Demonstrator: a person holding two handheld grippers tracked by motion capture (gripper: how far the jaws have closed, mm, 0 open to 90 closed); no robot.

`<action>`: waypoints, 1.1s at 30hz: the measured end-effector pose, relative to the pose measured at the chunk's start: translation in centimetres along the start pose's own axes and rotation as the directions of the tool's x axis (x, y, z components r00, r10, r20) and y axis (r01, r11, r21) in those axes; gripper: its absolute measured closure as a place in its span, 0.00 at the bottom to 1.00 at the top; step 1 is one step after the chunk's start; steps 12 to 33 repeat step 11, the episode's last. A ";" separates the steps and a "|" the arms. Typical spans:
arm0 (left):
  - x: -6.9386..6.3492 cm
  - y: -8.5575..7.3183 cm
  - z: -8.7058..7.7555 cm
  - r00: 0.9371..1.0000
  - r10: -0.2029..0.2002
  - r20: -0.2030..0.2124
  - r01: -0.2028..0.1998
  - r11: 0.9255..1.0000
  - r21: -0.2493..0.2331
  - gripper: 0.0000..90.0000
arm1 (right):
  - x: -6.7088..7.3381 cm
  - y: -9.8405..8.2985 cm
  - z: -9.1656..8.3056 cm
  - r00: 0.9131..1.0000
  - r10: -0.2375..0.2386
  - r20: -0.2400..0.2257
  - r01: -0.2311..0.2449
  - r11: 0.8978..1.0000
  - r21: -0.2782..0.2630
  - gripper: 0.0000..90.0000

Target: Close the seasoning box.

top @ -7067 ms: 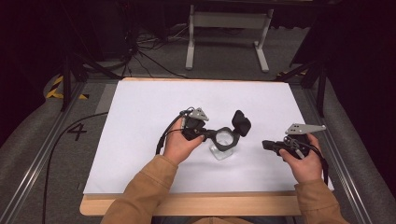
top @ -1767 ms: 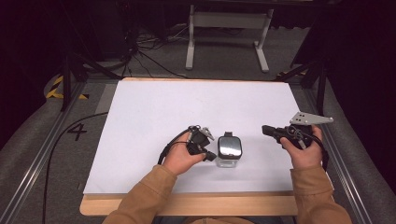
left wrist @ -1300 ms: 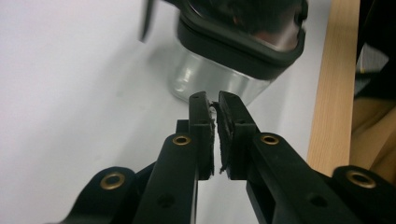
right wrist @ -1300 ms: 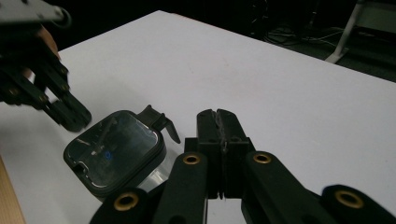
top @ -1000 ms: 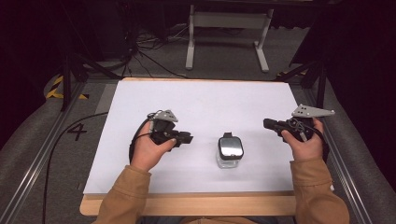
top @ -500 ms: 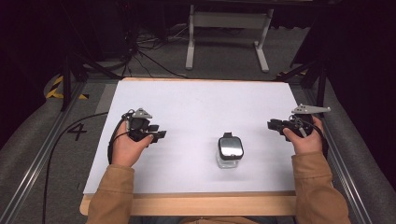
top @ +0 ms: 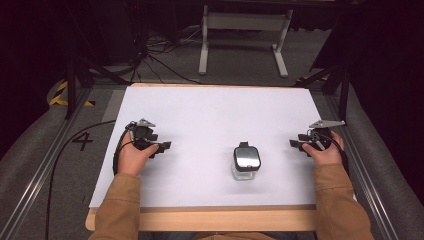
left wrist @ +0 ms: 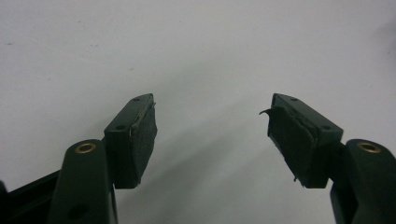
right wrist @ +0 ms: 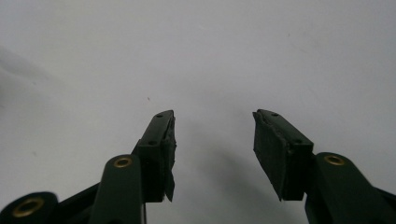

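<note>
The white-covered bench [top: 210, 115] is being flanked by grey floor [top: 30, 170]; a jar [top: 246, 161] is standing untouched, both grippers' fingers being held open, empty.

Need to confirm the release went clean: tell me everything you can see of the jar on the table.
The jar is small, of clear glass or plastic, with a black lid that looks closed and shines under the light; a small black tab juts from the lid's far edge. It stands upright on the white table, toward the near edge, right of centre. Nothing touches it: both grippers are well off to either side. Its contents cannot be told.
</note>
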State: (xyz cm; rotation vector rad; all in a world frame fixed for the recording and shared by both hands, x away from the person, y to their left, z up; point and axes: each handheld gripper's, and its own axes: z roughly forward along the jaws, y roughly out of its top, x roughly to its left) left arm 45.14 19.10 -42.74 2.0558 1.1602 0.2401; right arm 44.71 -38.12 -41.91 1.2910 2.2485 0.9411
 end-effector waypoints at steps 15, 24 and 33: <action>-0.1 0.6 0.1 1.000 -0.017 0.008 0.017 1.000 -0.021 0.33 | 0.9 -0.5 0.6 1.000 -0.011 0.012 0.011 0.999 -0.043 0.52; -0.1 0.6 0.1 1.000 -0.017 0.008 0.017 1.000 -0.021 0.33 | 0.9 -0.5 0.6 1.000 -0.011 0.012 0.011 0.999 -0.043 0.52; -0.1 0.6 0.1 1.000 -0.017 0.008 0.017 1.000 -0.021 0.33 | 0.9 -0.5 0.6 1.000 -0.011 0.012 0.011 0.999 -0.043 0.52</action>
